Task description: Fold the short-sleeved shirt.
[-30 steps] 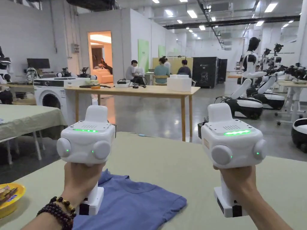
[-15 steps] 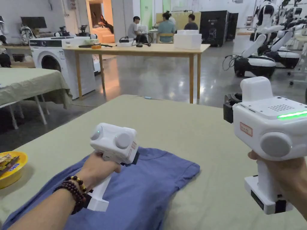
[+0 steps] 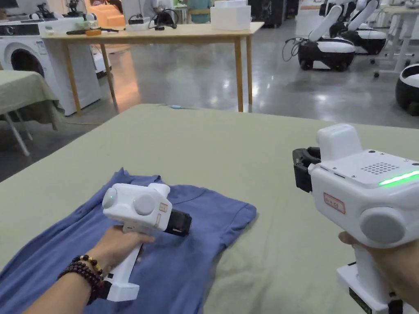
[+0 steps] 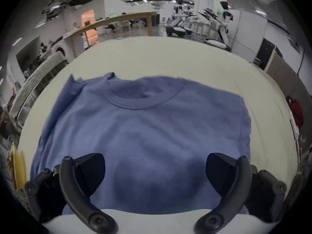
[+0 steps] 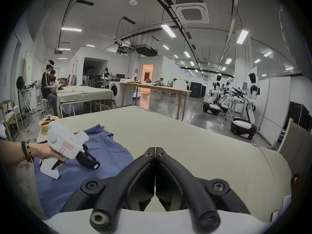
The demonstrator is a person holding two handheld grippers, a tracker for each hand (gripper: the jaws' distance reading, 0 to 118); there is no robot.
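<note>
Spread over the pale green cloth-covered counter (image 3: 266, 163), a blue short-sleeved cotton shirt (image 4: 152, 128) is overhung by the wide-open left gripper (image 4: 155, 175), while the right gripper (image 5: 155, 153), jaws pressed together empty, is held beside it.

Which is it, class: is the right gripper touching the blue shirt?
Apart. The head view shows the right gripper held over bare tablecloth, well clear of the blue shirt.

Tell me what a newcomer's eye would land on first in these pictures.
First the blue shirt, spread on the pale green table with its collar toward the far edge. Next the white left gripper, low over the shirt's chest with its black jaws wide apart. Then the big right gripper, raised off to the shirt's right, its jaws pressed together on nothing.
</note>
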